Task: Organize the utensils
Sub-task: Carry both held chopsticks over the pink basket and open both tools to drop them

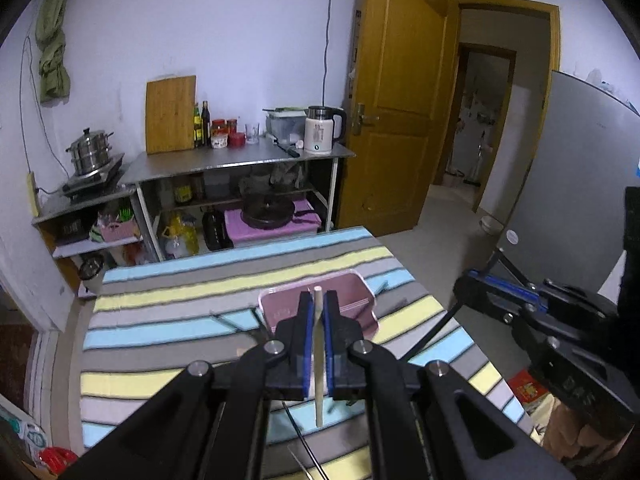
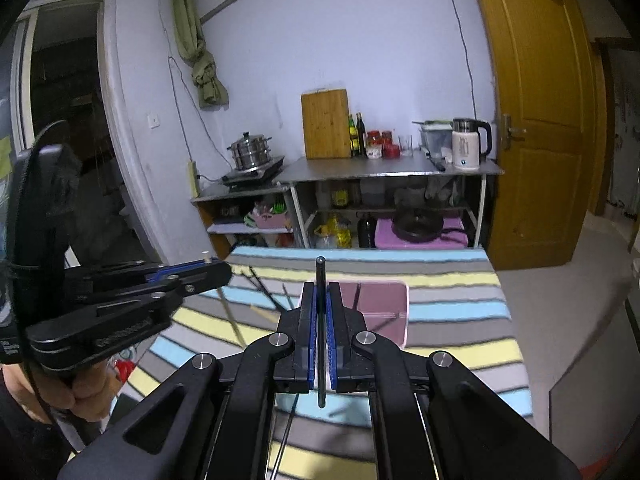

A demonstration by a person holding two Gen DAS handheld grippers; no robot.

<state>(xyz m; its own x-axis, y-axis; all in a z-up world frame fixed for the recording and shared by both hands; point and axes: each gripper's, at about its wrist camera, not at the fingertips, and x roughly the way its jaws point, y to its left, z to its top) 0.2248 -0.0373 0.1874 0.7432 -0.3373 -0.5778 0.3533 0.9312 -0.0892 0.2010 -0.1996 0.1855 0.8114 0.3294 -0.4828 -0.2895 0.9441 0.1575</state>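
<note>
- left gripper [image 1: 318,304] clamps a pale chopstick [image 1: 318,356], long axis upright between the pads, above the striped table [image 1: 160,320].
- right gripper [image 2: 320,300] clamps a dark chopstick [image 2: 320,332], likewise upright, before the pink tray [image 2: 384,300].

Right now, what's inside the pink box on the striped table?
In the pink box, two or three thin pale sticks lie across its floor and a dark stick leans inside. The right gripper covers the box's left part, so anything there is hidden.
</note>
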